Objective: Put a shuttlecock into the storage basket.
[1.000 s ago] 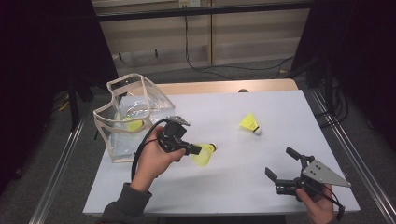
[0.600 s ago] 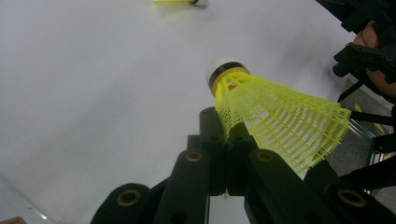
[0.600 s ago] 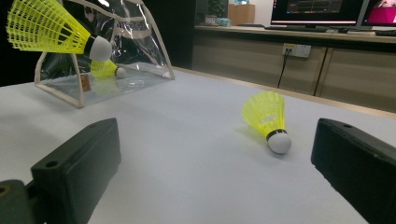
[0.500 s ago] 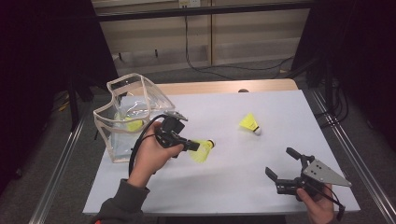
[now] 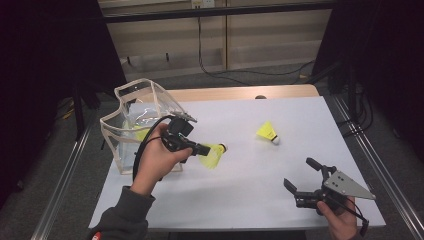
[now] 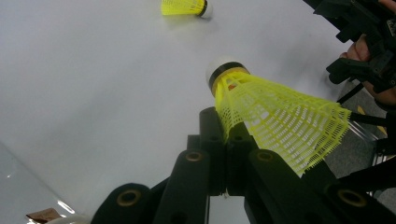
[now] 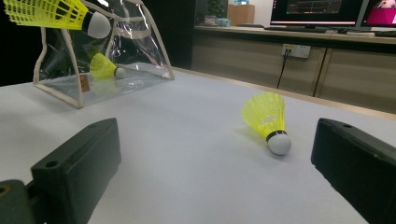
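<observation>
My left gripper [image 5: 207, 150] is pinching the mesh skirt of a yellow shuttlecock [image 5: 212, 155], jaws pressed together on it, cork end pointing away from my hand and the whole thing lifted clear of the white counter [image 5: 240, 195]. Just behind that hand sits a clear plastic bag [image 5: 135, 125] with white trim, mouth up, a second shuttlecock inside [image 7: 106, 66] lying on its floor. My right gripper [image 5: 306, 177] rests low near the counter's near right corner, jaws spread wide, nothing between them. A third shuttlecock [image 5: 267, 132] lies on its side on the counter, well apart from both grippers.
</observation>
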`<action>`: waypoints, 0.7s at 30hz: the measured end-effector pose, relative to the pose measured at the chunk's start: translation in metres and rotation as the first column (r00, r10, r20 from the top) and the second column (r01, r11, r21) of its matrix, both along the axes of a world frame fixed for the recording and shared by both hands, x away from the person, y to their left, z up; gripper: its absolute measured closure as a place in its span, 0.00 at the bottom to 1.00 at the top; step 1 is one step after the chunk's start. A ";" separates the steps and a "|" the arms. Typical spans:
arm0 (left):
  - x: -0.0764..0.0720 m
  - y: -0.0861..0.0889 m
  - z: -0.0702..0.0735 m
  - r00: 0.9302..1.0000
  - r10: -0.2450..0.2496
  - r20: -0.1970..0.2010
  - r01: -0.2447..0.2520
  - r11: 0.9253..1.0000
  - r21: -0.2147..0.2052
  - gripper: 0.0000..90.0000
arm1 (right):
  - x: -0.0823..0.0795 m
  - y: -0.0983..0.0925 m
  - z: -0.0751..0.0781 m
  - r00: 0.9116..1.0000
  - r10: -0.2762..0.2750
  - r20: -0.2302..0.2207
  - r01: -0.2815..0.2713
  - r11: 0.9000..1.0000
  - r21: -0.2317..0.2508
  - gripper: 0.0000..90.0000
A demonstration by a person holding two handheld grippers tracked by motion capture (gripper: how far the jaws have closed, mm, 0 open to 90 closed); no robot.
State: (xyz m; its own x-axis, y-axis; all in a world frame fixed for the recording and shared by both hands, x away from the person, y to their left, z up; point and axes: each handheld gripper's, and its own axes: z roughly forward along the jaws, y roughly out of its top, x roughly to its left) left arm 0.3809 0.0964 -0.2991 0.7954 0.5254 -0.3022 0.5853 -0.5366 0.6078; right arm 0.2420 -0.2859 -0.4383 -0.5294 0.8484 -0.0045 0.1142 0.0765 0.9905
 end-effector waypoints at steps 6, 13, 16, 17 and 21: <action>0.003 -0.001 0.003 1.000 0.008 -0.007 -0.008 1.000 0.000 0.99 | 0.000 0.001 0.000 1.000 0.001 0.001 -0.001 1.000 0.002 0.01; 0.007 0.001 0.010 1.000 0.012 0.000 -0.012 1.000 0.002 0.99 | 0.001 0.000 0.000 1.000 -0.001 0.002 0.001 1.000 0.000 0.01; 0.008 0.001 0.013 1.000 0.012 0.005 -0.012 1.000 0.006 0.99 | 0.000 0.001 0.000 1.000 0.001 0.001 -0.001 1.000 0.002 0.01; 0.008 0.001 0.014 1.000 0.009 0.007 -0.009 1.000 0.009 0.99 | 0.000 0.001 0.000 1.000 0.002 0.000 -0.002 1.000 0.002 0.01; 0.007 0.001 0.018 1.000 0.015 0.005 -0.015 1.000 0.001 0.99 | 0.000 0.001 0.000 1.000 0.003 0.002 -0.003 1.000 -0.002 0.01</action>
State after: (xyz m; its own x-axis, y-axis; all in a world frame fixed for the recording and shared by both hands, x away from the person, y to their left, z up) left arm 0.3883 0.0972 -0.2812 0.7890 0.5374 -0.2980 0.5903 -0.5284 0.6102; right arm 0.2418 -0.2849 -0.4385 -0.5319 0.8468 -0.0070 0.1118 0.0785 0.9906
